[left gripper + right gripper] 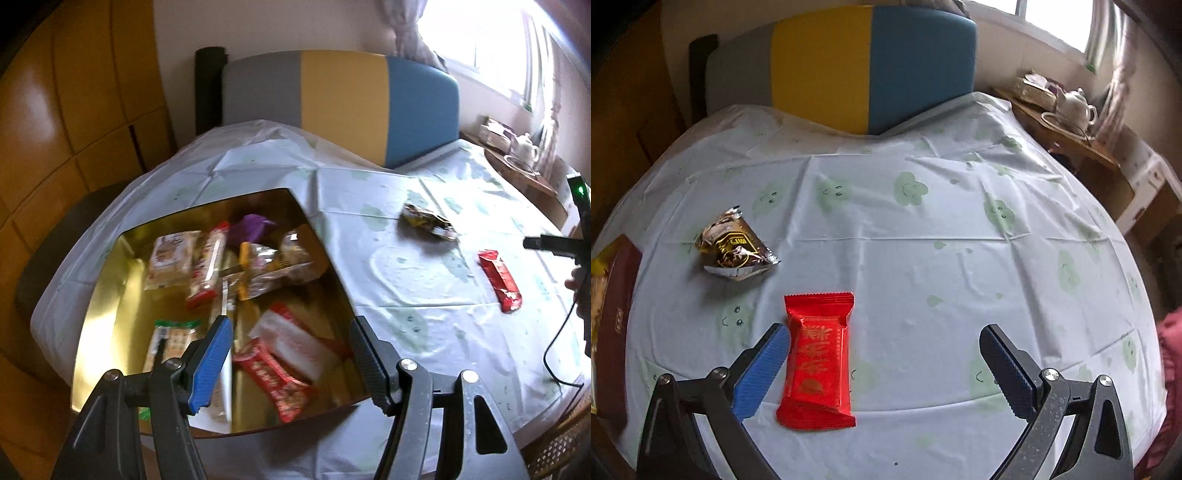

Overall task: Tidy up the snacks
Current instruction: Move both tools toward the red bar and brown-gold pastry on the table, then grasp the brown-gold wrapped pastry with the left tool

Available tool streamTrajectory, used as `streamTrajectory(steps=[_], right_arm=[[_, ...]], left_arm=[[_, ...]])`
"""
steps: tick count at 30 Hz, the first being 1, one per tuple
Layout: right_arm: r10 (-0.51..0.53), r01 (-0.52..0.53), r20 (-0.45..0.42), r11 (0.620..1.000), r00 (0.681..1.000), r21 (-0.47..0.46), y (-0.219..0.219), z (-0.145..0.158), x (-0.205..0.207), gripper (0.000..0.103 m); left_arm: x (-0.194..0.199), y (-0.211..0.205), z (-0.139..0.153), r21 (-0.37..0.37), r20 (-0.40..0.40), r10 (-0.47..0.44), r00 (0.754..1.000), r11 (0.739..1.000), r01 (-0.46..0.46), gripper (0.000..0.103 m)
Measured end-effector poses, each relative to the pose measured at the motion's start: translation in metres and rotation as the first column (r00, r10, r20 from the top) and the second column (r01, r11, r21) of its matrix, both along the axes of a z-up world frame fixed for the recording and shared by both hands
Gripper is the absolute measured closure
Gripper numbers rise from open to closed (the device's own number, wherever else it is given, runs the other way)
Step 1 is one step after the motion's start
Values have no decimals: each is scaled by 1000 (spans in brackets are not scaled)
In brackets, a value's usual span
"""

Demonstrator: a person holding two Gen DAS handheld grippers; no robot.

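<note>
The left gripper (291, 354) hangs over the gold tin (107, 332), fingers apart and holding nothing; the tin is full of wrapped snacks (207, 266). The right gripper (882, 365) sits low over the worktop (923, 240), fingers apart, the red bar (818, 362) lying just beside its left finger. Farther off lies a brown packet (735, 245). Beyond stands a chair (849, 66).

Bare pale cloth-covered worktop (923, 240) lies ahead and right of the right tool (882, 350); a flat red foil snack packet (818, 362) lies beside its left finger, a brown crinkled wrapper (735, 245) farther ahead-left.
</note>
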State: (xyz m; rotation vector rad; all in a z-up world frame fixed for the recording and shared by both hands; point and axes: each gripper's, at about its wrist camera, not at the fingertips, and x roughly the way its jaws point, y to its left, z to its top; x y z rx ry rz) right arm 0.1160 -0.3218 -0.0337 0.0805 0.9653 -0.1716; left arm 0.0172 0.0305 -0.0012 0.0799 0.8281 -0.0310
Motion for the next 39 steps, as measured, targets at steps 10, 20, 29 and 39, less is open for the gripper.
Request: streamTrajectory(steps=[10,20,29,39], right_arm=[[-91,88,30,993,995,80,-20,8,-5,0],[-179,186,-83,979,980,81,-39,-8,-4,0],[-176,184,-82,978,981,97,-39,-6,-6,0],[-161,167,-54,978,985,127,-36,2,-7,0]], left_arm=[[7,-44,1,14,-22,-107,994,994,107,36],[33,-91,-2,-105,-107,-240,965,968,229,36],[83,-134,-13,-191,-190,-277,942,951,242,36],[172,-157,-41,-346,-303,-176,937,936,64,26]])
